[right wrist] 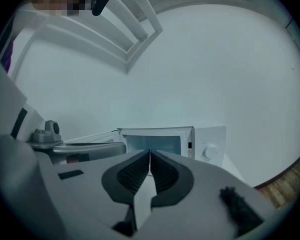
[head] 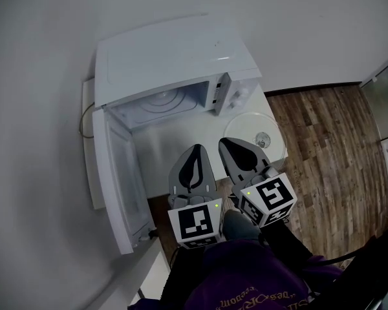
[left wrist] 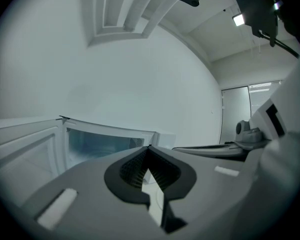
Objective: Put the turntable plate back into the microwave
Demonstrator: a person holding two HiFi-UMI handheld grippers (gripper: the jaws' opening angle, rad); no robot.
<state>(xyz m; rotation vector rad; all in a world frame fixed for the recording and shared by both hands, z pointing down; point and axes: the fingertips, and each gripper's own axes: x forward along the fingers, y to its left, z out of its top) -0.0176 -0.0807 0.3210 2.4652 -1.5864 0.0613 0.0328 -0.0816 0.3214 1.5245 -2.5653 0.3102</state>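
Observation:
The white microwave (head: 174, 63) stands on a white table (head: 174, 141) with its door (head: 119, 173) swung open to the left and its cavity (head: 161, 101) showing. The clear glass turntable plate (head: 252, 129) lies flat on the table just right of the microwave. My left gripper (head: 197, 148) and right gripper (head: 225, 142) hover side by side in front of the opening, both shut with nothing held. The left gripper (left wrist: 149, 146) faces the cavity (left wrist: 102, 144). Past the right gripper (right wrist: 150, 151) I see the cavity (right wrist: 155, 143) and the control knob (right wrist: 208, 151). The plate is hidden in both gripper views.
A small round piece (head: 263, 139) sits on or under the plate near its front. Wooden floor (head: 330, 147) lies to the right of the table. A pale wall stands behind the microwave. A cable (head: 84, 121) runs behind its left side.

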